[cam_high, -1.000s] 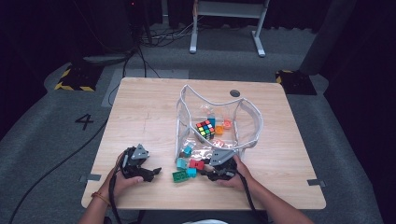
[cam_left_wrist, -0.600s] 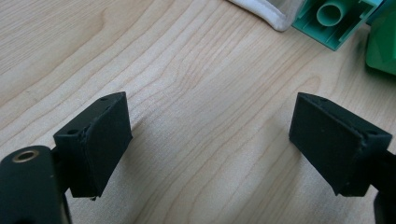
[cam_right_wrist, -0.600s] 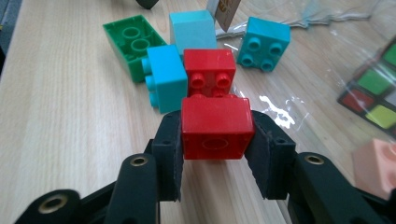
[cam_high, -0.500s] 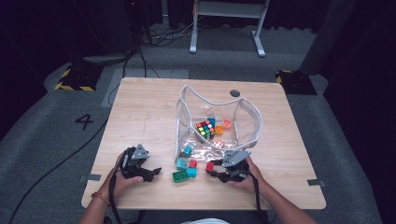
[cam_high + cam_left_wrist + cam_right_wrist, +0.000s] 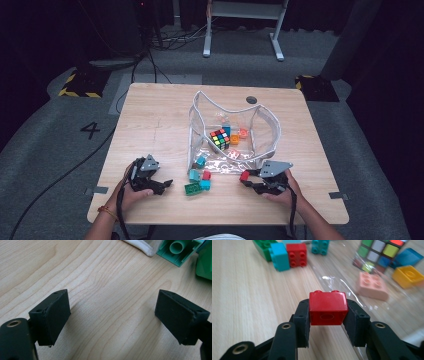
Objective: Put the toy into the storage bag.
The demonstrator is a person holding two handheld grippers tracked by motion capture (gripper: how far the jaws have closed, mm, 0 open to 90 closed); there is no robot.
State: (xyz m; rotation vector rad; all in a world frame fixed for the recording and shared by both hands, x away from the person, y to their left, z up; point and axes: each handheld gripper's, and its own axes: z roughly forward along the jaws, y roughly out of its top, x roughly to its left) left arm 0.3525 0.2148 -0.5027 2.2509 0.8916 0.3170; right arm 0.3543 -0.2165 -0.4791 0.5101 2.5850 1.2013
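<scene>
High view: the left hand-held gripper rests near the front edge of the table, while the right hand-held gripper holds a red brick just in front of the clear bag. A puzzle cube sits inside that bag, and a green brick lies between the two grippers.

Left gripper view: jaws spread wide apart over bare wood, nothing between them, a green brick beyond.

Right gripper view: jaws clamped on both sides of the red brick, studs up, above the table. A pink brick and yellow brick lie on the plastic ahead.
</scene>
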